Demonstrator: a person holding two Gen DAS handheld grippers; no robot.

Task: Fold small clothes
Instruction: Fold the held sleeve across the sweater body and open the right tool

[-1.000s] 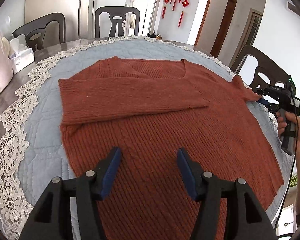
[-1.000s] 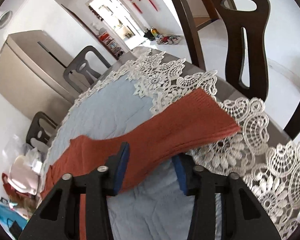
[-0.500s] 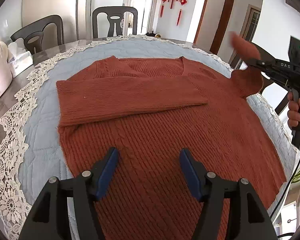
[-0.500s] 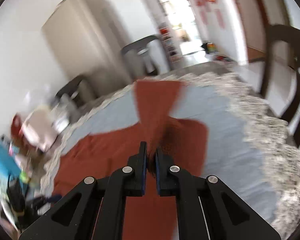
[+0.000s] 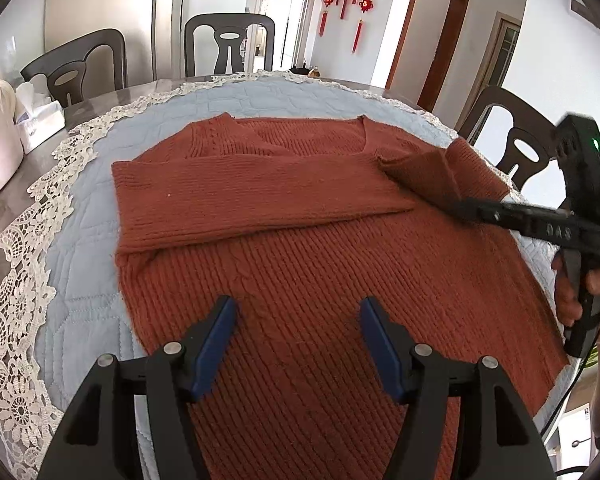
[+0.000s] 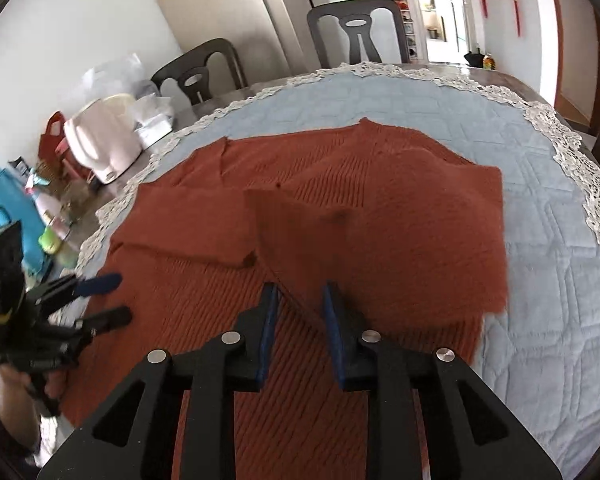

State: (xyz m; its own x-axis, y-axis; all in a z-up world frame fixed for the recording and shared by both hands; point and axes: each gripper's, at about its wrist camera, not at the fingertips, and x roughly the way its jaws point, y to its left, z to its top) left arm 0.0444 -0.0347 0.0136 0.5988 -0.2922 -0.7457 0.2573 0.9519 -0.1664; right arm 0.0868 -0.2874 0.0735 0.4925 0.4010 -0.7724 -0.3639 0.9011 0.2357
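Note:
A rust-red knit sweater (image 5: 300,264) lies flat on the blue quilted mat (image 5: 80,248), its left sleeve (image 5: 240,196) folded across the chest. My left gripper (image 5: 296,336) is open and empty, hovering over the sweater's lower body. My right gripper (image 6: 298,304) has its jaws parted a little around the right sleeve (image 6: 380,232), which drapes over the sweater's body in front of it. In the left wrist view the right gripper (image 5: 452,204) reaches in from the right with the sleeve (image 5: 424,172) at its tips.
A lace-edged cloth (image 5: 16,320) rims the mat on a dark table. A white kettle (image 6: 100,140), tissue box (image 5: 40,120) and bottles (image 6: 52,216) stand at the left. Dark chairs (image 5: 228,44) surround the table.
My right gripper has lifted the right sleeve off the table edge and carried it left over the sweater's body; its jaws, pinched shut half a second ago, are now parted. The left gripper has barely moved.

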